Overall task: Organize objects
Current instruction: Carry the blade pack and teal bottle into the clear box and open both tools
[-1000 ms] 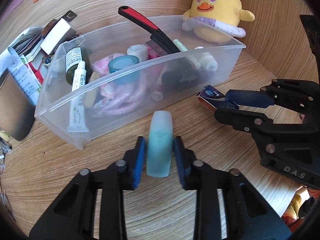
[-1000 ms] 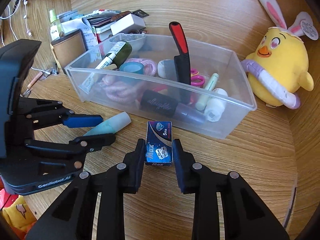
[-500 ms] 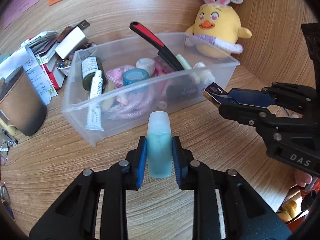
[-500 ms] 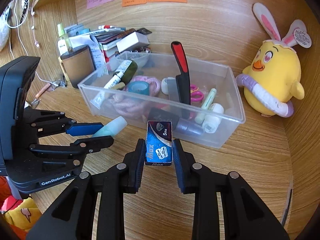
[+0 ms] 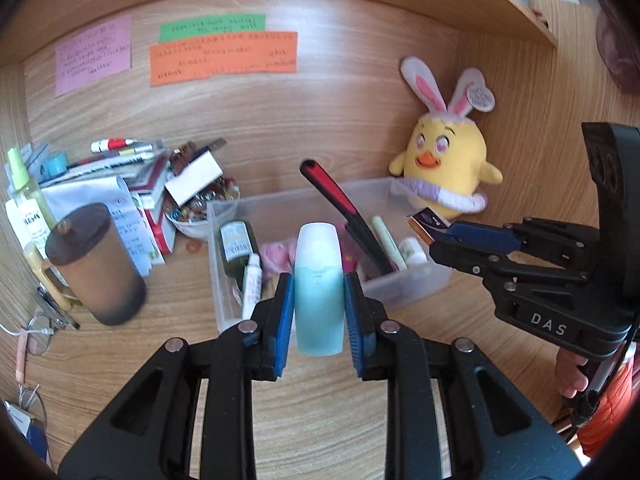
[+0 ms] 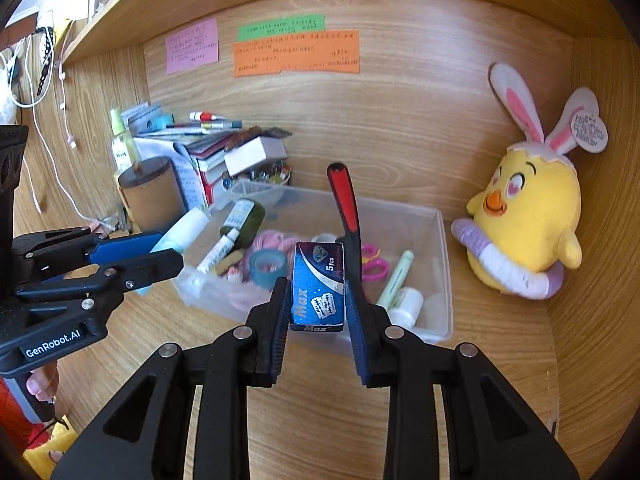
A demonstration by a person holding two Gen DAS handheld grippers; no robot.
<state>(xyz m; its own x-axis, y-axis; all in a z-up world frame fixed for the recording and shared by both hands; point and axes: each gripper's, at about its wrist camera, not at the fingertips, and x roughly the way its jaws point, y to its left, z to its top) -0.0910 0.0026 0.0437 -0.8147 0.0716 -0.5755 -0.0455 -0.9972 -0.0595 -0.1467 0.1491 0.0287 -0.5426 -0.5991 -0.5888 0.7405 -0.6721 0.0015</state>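
Lifting higher: bottle [image 5: 319, 292], box [image 6: 318, 285], both tongs.

The pale blue bottle [image 5: 319, 288], clamped in the left gripper [image 5: 319, 312], and the small blue box [image 6: 318, 286], clamped in the right gripper [image 6: 318, 312], have both been lifted off the tabletop [image 5: 320, 400] and raised above the near wall of the clear bin [image 6: 440, 280].

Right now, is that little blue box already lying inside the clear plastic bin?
No, the blue box is clamped between the right gripper's pads, held up in front of the clear bin.
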